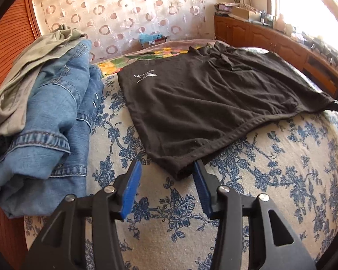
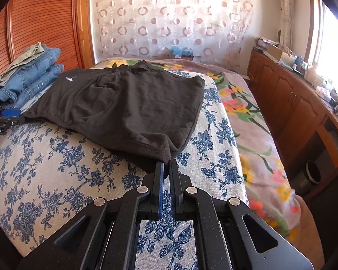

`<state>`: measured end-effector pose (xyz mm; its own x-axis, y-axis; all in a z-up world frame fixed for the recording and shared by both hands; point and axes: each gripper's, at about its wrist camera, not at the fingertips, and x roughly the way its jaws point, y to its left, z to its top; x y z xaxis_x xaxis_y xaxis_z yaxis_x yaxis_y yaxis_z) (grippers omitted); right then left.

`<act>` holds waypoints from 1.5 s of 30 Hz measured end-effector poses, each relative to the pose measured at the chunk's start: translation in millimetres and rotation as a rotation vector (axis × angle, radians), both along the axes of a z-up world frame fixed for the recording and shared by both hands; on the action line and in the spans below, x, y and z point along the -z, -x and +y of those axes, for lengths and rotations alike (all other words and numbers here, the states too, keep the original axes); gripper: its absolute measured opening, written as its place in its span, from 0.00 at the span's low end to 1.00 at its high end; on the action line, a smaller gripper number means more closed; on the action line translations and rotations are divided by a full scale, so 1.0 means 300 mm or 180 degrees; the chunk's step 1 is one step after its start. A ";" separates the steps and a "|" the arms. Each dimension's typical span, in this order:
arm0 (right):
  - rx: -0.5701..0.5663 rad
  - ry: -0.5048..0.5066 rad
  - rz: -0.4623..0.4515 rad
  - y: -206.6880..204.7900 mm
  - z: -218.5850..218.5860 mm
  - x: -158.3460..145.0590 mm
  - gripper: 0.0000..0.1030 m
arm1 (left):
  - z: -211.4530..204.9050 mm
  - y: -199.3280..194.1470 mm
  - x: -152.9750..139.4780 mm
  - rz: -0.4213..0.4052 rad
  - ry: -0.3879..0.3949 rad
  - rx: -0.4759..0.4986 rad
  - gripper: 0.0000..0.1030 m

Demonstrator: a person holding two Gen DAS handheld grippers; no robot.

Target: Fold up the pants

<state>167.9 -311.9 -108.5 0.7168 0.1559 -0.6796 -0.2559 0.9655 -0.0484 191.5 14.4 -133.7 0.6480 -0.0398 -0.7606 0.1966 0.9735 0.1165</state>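
Left claw [image 1: 166,166] released, blue pads apart, nothing pressed between them; right claw [image 2: 166,163] clenched on the near right corner of the black pants [image 1: 202,103]. Probably the step of taking the second near corner before a fold. To do it well: bring the left claw a little more forward and low, to take the whole thickness of the corner deep between the pads, not only the thin edge, and close only then. Take care not to pinch the flowered cover of the bed [image 1: 270,168] together with the corner. Hold the right claw firm and quiet during this, with the near hem lightly stretched between the two claws, not sagging. After the grip, lift both corners together at equal height, carry them toward the far edge, and lay edge on edge. Stay clear of the pile of jeans [image 1: 56,112] at the left, close beside the pants. Pants spread flat on the bed, long hem along the near side, small white logo at the far left. Near left corner just ahead of the left claw, between its fingertips and close against the right-hand pad, perhaps touching it; cannot tell for sure. Near right corner inside the right claw.
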 end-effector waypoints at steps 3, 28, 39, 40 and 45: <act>0.0001 0.0003 0.0001 0.000 0.001 0.000 0.02 | 0.002 -0.005 0.003 0.0012 0.0016 -0.0022 0.44; -0.0004 -0.0100 -0.0174 0.062 -0.011 -0.050 0.02 | 0.021 0.176 -0.138 -0.0390 0.0298 0.0066 0.00; -0.0048 -0.0204 -0.0153 0.193 -0.011 -0.071 0.01 | 0.057 0.337 -0.137 -0.0381 0.0463 0.0101 0.00; -0.0050 -0.0217 -0.0148 0.207 -0.012 -0.069 0.01 | 0.056 0.353 -0.133 -0.0373 0.0482 0.0101 0.00; -0.0045 -0.0291 -0.0094 0.292 -0.024 -0.050 0.01 | 0.045 0.441 -0.113 -0.0347 0.0545 0.0110 0.00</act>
<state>80.5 -319.0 -93.5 0.7337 0.2266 -0.6406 -0.2692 0.9625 0.0322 59.2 28.0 -99.8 0.7222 -0.1861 -0.6662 0.2256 0.9738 -0.0275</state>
